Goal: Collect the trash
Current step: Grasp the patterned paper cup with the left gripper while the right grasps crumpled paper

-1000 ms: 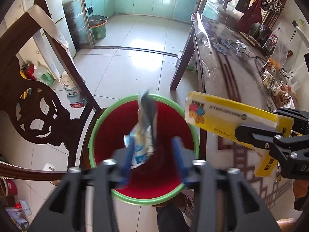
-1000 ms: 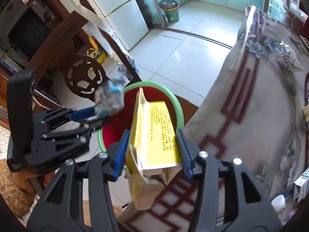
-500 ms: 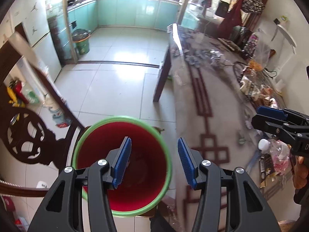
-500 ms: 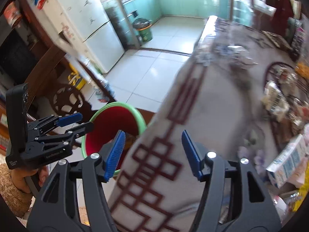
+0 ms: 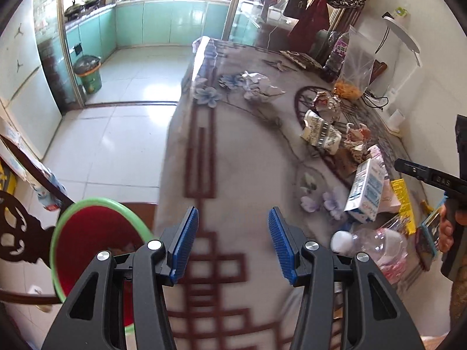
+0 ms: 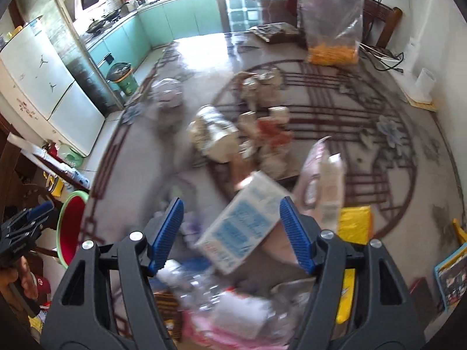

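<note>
Patterned cloth, grey with dark red fretwork lines and pale blue flowers, covers the long table, and beyond its far end a white tiled floor runs to turquoise kitchen cabinets. Trash is scattered over the cloth. Nearest the right gripper lies a white and blue carton, tilted on its side, its print blurred; it shows between the blue pads, which stand apart from it without pressing. Those jaws have just been opening. Beyond the carton, toward the table's middle, sit a crushed patterned cup and 2 crumpled paper wads, with a white crumpled tissue further on by the blue flowers. Just beside the carton on the near side lie a clear squashed plastic bottle with a white cap and a yellow packet. A clear bag holding orange pieces stands at the table's far end.

The left gripper hangs over bare cloth near the table's edge, jaws parted and nothing between them. Off that edge, just beside it, a red bin with a green rim rests against a dark carved chair.
</note>
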Demonstrator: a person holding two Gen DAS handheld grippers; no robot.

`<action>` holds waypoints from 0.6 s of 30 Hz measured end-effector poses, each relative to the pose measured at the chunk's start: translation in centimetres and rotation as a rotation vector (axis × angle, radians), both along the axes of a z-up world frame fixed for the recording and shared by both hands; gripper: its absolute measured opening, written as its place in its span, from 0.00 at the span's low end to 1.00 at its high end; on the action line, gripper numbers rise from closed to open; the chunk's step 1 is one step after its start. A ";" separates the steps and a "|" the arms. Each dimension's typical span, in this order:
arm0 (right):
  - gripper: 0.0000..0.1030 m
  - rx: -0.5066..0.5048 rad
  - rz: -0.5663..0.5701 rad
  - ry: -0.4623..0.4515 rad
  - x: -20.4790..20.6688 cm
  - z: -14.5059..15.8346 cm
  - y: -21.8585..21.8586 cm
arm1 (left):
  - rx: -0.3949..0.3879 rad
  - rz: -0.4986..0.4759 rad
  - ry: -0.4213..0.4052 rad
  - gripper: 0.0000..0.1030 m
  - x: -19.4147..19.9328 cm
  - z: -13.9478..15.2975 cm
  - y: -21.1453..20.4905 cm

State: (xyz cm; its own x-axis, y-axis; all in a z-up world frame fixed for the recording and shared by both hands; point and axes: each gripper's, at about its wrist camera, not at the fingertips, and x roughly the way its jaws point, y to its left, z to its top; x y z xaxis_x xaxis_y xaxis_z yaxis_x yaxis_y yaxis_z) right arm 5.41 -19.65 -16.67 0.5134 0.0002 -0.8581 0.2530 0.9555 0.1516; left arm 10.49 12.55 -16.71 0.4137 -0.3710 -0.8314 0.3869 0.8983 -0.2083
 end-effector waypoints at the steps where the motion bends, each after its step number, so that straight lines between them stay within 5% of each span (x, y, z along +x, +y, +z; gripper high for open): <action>1: 0.64 -0.006 0.001 0.004 0.6 -0.4 -1.3 | 0.006 0.005 -0.003 0.46 -0.2 0.0 -0.9; 18: 0.66 0.081 0.143 0.046 8.9 -5.1 -8.1 | 0.035 0.072 0.010 0.46 0.4 0.8 -10.9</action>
State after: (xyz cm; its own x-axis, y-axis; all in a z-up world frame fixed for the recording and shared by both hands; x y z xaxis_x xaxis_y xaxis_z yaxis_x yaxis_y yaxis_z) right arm 14.29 -27.70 -21.75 0.4638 0.1404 -0.8747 0.1242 0.9673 0.2211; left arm 10.93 1.64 -15.87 0.4297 -0.3107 -0.8478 0.3186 0.9307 -0.1796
